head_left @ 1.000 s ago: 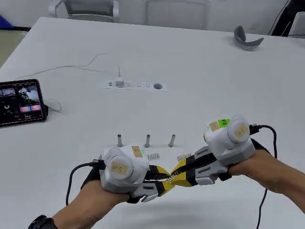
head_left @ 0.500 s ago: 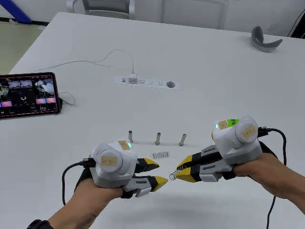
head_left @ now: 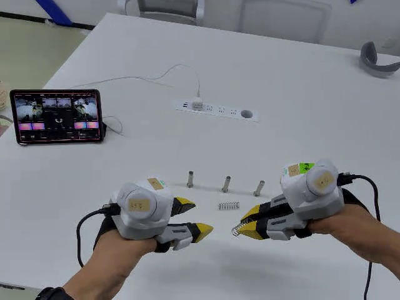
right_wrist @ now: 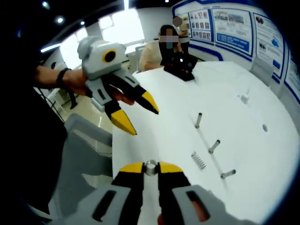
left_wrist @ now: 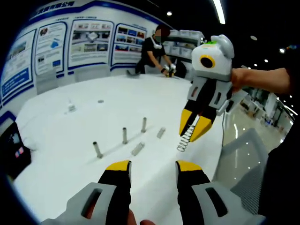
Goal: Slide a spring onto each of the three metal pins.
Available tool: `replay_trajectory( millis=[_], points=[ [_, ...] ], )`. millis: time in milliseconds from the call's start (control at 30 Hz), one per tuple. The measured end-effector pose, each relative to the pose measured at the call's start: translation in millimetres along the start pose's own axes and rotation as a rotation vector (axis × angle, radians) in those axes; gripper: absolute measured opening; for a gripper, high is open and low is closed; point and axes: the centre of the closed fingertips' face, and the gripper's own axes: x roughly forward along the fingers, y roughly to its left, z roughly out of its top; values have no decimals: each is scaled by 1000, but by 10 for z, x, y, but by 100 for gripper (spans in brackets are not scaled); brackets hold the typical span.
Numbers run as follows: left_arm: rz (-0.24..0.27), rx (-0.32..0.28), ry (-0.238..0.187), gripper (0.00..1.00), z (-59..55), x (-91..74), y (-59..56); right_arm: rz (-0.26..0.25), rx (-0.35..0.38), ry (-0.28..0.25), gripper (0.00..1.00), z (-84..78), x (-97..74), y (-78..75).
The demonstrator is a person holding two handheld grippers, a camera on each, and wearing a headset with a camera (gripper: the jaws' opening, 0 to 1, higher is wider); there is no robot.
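On the white counter [head_left: 300, 94], near the person's edge:

- Pins, metal, three, upright, in a row running across: left pin [head_left: 190, 179], middle pin [head_left: 226, 184], right pin [head_left: 259, 188]. All three look bare.
- Loose spring [head_left: 229, 205]: lies flat just in front of the middle pin, long axis along the row.
- Second loose spring [left_wrist: 161, 132]: lies flat near the right pin, seen in the left gripper view.
- Right tongs [head_left: 249, 225]: jaws together, clamped on the held spring [head_left: 236, 230], raised off the counter. The spring sticks out past the tips in line with the jaws, pointing leftward and close to level. The right gripper view looks straight down it, so it reads as a small ring between the tips.
- Left tongs [head_left: 197, 217]: jaws apart, nothing between them, tips facing the right tongs across a short gap.
- Relation that governs the next move: the pins stand beyond the right tongs, away from the person, with the right pin nearest. The spring's axis is near level and the pins' axis is upright, so the two are crossed.
- Judgement: the right tongs would need tipping until the spring's free end faces down over a pin top, then lowering.
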Motion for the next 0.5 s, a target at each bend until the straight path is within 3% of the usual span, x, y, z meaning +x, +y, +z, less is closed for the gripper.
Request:
replay_trajectory(
  millis=[267,500],
  points=[
    [77,-33,0,45,-77,-161,277,-29,-12,36,12,72,140,-186],
    [102,-63,-16,52,-104,-234,401,-35,-43,57,12,122,235,-309]
  ],
)
